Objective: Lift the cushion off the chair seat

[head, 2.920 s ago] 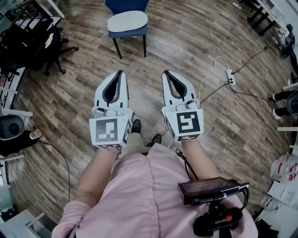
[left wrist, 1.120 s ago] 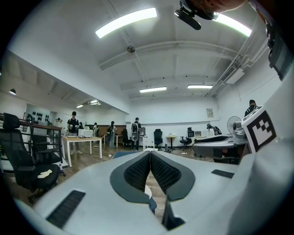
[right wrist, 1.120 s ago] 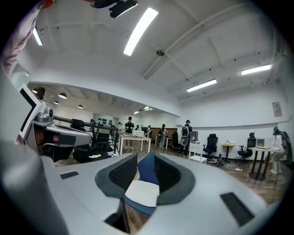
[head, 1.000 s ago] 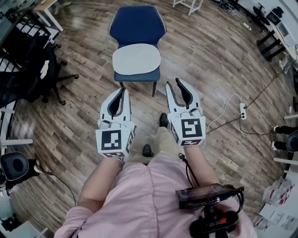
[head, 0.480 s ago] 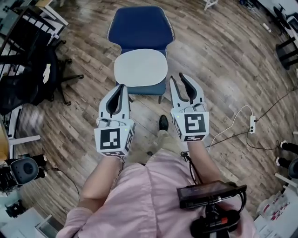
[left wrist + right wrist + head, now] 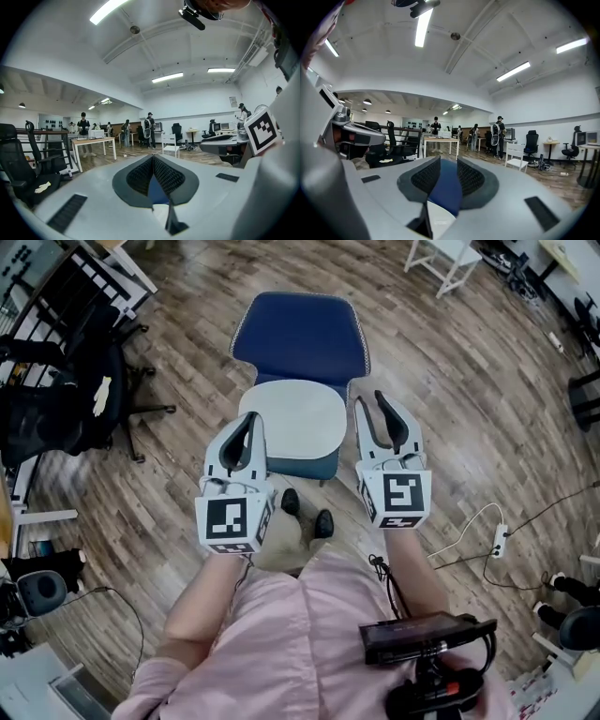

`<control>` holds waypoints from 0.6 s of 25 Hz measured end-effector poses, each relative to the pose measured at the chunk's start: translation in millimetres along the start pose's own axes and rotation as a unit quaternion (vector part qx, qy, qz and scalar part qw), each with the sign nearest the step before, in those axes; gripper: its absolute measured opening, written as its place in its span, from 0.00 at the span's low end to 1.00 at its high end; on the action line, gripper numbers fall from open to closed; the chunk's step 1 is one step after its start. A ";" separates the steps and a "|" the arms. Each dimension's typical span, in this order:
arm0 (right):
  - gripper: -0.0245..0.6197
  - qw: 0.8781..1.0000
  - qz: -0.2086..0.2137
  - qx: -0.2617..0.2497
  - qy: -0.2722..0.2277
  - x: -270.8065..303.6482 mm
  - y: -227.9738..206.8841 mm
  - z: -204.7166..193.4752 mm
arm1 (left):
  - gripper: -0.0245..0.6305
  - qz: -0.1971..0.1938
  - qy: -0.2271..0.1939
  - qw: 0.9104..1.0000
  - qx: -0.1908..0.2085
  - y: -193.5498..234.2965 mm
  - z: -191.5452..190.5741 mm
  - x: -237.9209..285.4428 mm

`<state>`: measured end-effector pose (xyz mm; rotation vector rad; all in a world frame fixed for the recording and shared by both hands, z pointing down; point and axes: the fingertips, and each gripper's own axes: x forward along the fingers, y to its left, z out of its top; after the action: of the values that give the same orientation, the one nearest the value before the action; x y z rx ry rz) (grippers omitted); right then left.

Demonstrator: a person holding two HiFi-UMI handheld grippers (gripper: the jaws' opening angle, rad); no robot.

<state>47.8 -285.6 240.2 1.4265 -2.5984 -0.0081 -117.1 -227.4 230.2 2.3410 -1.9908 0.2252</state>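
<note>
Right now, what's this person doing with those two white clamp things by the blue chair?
A person stands facing a blue chair, with a gripper in each hand. A pale cushion lies on the seat, untouched. The left gripper is near the cushion's left edge, jaws together and empty. The right gripper is near its right edge, jaws slightly apart. Neither has hold of it yet.

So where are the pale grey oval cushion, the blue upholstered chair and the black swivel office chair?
pale grey oval cushion (image 6: 292, 418), head view, middle of its top face.
blue upholstered chair (image 6: 300, 334), head view, middle of its backrest.
black swivel office chair (image 6: 56, 409), head view, its dark upper bulk.
</note>
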 end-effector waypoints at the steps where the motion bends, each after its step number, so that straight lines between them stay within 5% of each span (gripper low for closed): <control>1: 0.21 1.000 0.002 0.002 0.006 7.0 0.4 -4.6 | 0.06 -0.002 0.005 1.000 -0.002 4.5 -3.9 7.8; 8: 0.25 0.998 0.001 0.022 0.057 73.7 -4.7 -61.3 | 0.06 -0.040 0.008 0.999 -0.007 32.1 -36.2 83.3; 15: 0.27 0.986 -0.004 0.057 0.157 119.1 -5.9 -182.1 | 0.06 -0.076 0.072 0.994 -0.022 37.5 -119.5 142.4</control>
<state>19.0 -373.9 437.0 1.3496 -2.3664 0.3412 -140.5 -355.9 367.7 2.3598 -1.7274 0.3283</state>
